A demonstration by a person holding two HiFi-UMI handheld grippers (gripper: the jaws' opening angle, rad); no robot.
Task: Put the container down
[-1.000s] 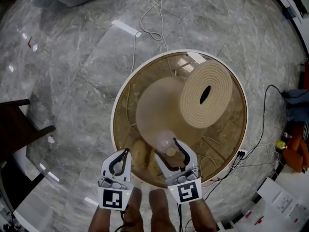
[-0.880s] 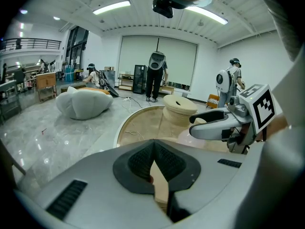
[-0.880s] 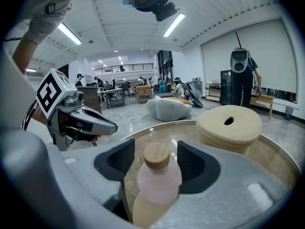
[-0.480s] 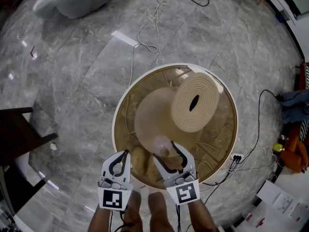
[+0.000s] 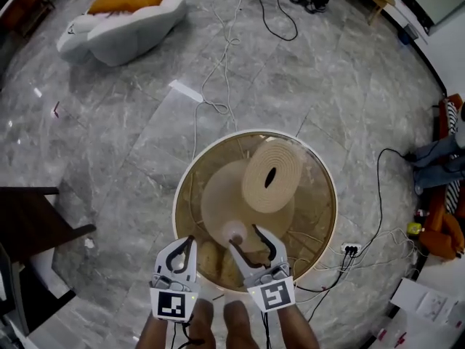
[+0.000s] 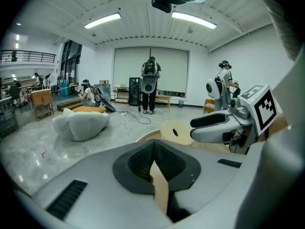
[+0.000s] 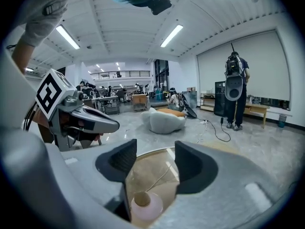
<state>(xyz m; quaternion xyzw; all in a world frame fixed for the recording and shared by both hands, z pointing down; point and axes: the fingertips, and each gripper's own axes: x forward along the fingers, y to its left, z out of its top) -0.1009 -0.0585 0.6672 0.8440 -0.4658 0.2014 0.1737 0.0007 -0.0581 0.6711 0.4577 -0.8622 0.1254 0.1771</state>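
Observation:
The container (image 5: 234,231), a small pale pink translucent jar with a tan lid, stands on the round glass table (image 5: 325,187) near its front edge. My right gripper (image 5: 245,237) hovers over it; its jaws are closing a little, but the pads stand clear of it. In the right gripper view the container (image 7: 145,205) lies low between the pads (image 7: 125,161), untouched. My left gripper (image 5: 186,244) is shut and empty over the table's front left rim, its pads (image 6: 143,159) meeting.
A woven round disc with a dark slot (image 5: 270,177) lies over a tan dome on the table. On the grey stone floor are cables (image 5: 218,64), a white beanbag (image 5: 120,24), dark furniture (image 5: 29,224) and a power strip (image 5: 351,250). People stand far off (image 6: 150,82).
The head view has pulled up and back, so the table looks smaller. The container now sits nearer the right gripper's left jaw tip. The right jaws have narrowed slightly.

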